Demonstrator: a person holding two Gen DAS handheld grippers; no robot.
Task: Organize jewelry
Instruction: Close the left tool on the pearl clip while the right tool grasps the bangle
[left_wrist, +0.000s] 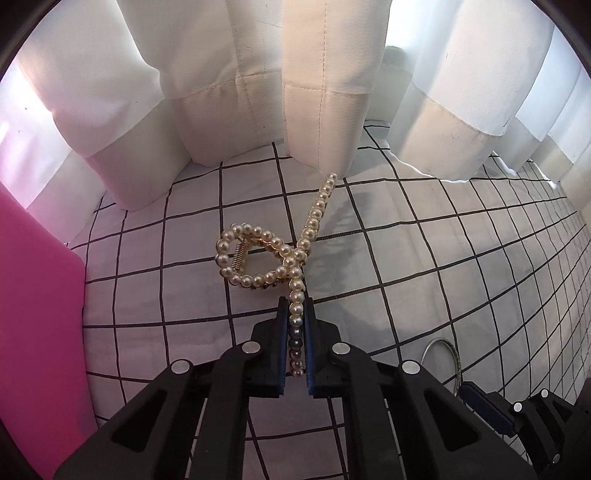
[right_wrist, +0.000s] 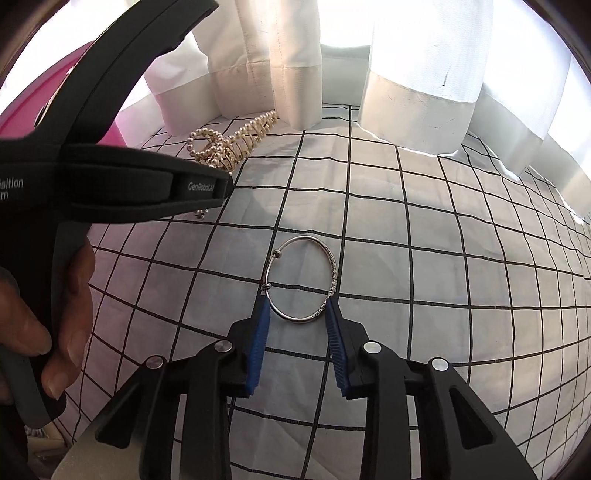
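Note:
A pearl hair claw clip (left_wrist: 275, 254) with gold teeth and spring lies over the white checked cloth (left_wrist: 406, 258). My left gripper (left_wrist: 296, 306) is shut on one pearl arm of the clip. The clip also shows in the right wrist view (right_wrist: 229, 146), beside the left gripper's body (right_wrist: 110, 192). A silver bangle (right_wrist: 301, 278) lies flat on the cloth. My right gripper (right_wrist: 297, 301) is open, its blue pads on either side of the bangle's near half; contact is unclear. The bangle's edge shows in the left wrist view (left_wrist: 441, 360).
A pink box (left_wrist: 37, 314) stands at the left of the cloth. White curtains (left_wrist: 258, 92) hang down onto the cloth along the far side. A hand (right_wrist: 55, 332) holds the left gripper's handle at the left.

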